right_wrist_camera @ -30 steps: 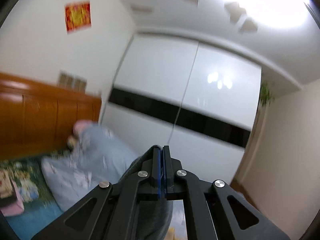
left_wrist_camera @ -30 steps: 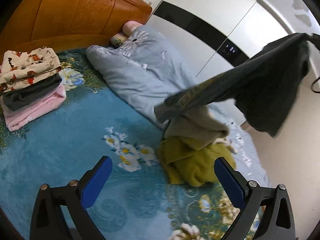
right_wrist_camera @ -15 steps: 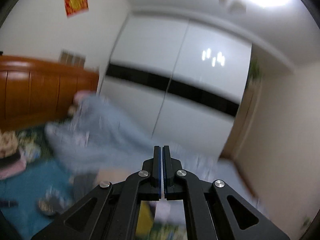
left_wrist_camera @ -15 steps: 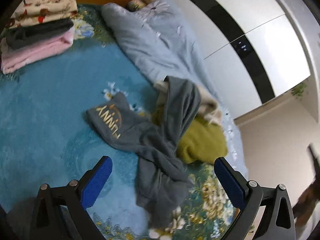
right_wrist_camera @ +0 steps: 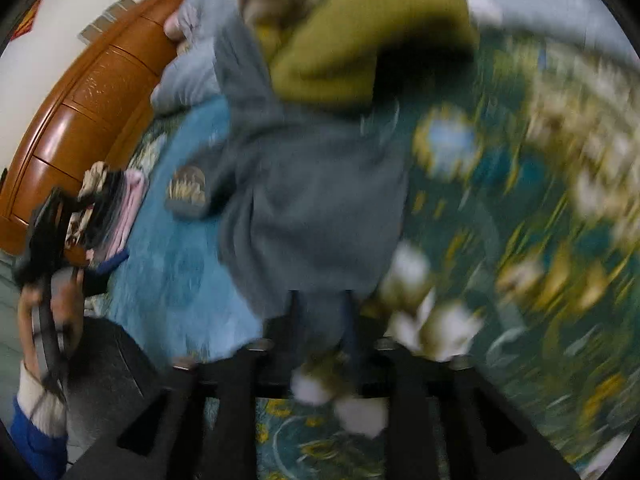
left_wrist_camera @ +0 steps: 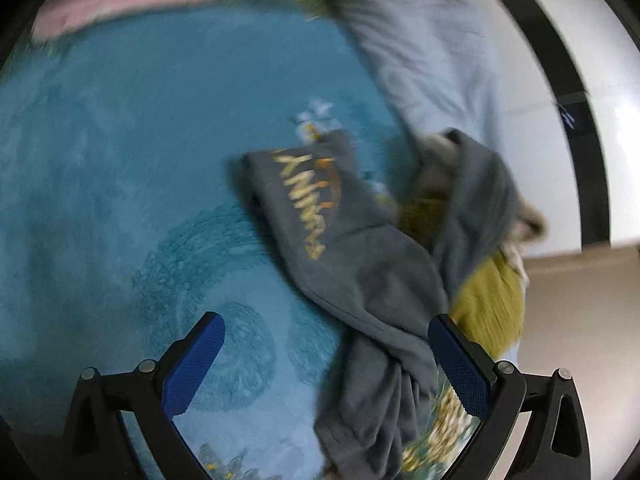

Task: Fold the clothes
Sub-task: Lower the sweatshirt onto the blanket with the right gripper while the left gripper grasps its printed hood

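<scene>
Bed [left_wrist_camera: 120,152] carries the grey top [left_wrist_camera: 360,264], crumpled, its far end draped over an olive garment [left_wrist_camera: 492,300]. My left fingers [left_wrist_camera: 326,364] spread wide above it, holding nothing. My right fingers [right_wrist_camera: 320,320] sit at the top's near edge; blur hides their grip.

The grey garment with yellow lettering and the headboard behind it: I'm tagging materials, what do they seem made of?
The grey garment looks like soft, matte knit or fleece; it slumps in loose folds, though blur hides the weave. The headboard appears to be glossy varnished wood, with orange-brown panels showing light reflections.
</scene>
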Motion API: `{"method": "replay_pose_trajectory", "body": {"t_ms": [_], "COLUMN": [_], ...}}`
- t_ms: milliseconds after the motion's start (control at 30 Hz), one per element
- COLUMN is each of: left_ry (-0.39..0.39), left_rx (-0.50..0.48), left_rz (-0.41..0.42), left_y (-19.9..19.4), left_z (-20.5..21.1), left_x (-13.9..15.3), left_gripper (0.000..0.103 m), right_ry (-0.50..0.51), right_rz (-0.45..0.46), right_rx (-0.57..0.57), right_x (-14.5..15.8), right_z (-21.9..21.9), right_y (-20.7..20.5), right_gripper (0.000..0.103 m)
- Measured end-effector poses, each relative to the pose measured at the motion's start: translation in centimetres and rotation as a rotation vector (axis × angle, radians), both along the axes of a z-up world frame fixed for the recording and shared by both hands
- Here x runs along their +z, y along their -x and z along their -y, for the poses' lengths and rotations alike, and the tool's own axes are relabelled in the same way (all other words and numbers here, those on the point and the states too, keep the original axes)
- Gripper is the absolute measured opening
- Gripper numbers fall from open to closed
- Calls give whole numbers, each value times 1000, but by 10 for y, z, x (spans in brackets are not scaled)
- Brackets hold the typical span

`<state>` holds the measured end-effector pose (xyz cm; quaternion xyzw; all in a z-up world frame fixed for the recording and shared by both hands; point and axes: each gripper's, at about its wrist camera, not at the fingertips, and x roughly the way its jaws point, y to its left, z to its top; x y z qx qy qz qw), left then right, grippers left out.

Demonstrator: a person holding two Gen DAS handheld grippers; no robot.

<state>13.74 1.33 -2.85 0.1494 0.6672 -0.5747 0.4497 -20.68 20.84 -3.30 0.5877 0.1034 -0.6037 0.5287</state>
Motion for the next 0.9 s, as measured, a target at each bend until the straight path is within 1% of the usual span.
{"method": "replay_pose_trajectory", "body": {"t_ms": [67,133,200,233,300,367,400,433,467,500,567,600,633,700,833,900], "left_ry": [-61,-94,-103,-108,-106,-102,-99,-96,-92,-90,-93,-95,-97,-88,-29,34], "left_rx": [50,89,109,119,115,100,87,75,62,49,23,10,-3,-11,6,-26], "left_rz": [-27,-33,-22,-17,-30,-45,-53,-61,-69,-77,-83,-87,-90,-97,-89,-79], "left_y": [-2,-4,-6,-6,-6,-3,-1,1,4,6,10,12,14,14,5,4], "left_z": [11,21,27,29,36,41,43,45,47,49,50,50,51,50,50,47], "left_x": [-21,-40,-49,-54,-60,-65,-68,-70,-73,-75,-77,-78,-78,-76,-55,-33], "left_gripper": [103,102,101,98,92,80,71,58,44,38,14,9,6,5,4,4], "right_ry": [-7,-15,-4,6,15,10,0,-18,-38,-59,-95,-109,-118,-129,-131,-115], "right_rz": [85,152,201,225,240,239,237,236,235,232,218,206,190,110,-123,-268], "right_rx": [-34,-70,-104,-116,-126,-125,-123,-123,-125,-124,-120,-117,-112,-92,-74,-87], "right_x": [-18,-28,-36,-38,-37,-35,-34,-33,-34,-36,-38,-37,-35,-20,24,55], "right_z": [-7,-8,-8,-6,0,7,10,12,13,15,16,14,13,13,18,12], "right_y": [-4,-5,-6,-6,-6,-6,-7,-8,-9,-10,-14,-15,-16,-15,2,18], "right_gripper": [46,47,53,53,54,54,54,53,50,39,23,20,18,16,15,15]}}
